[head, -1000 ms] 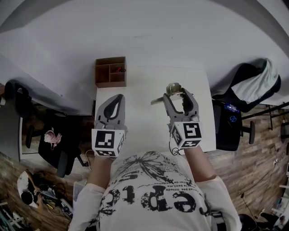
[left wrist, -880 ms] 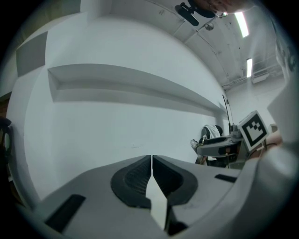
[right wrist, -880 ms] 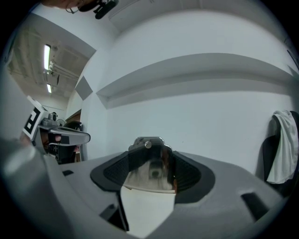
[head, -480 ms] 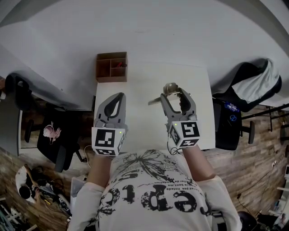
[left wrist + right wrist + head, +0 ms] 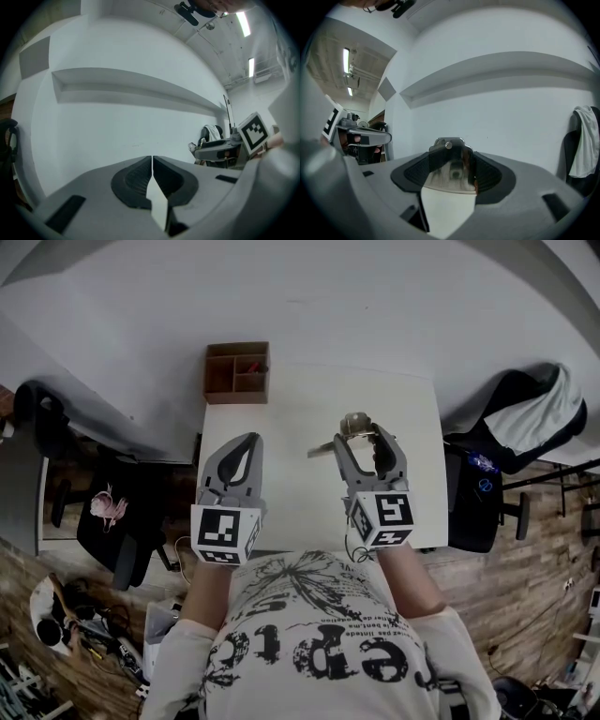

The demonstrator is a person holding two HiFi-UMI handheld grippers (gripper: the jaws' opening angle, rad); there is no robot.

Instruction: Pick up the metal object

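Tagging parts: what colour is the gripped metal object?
The metal object is shiny silver; right gripper view shows it best.

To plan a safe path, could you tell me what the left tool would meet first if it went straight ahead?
Probably the white wall: the left tool, shut and empty, faces nothing nearer, though depth is unclear.
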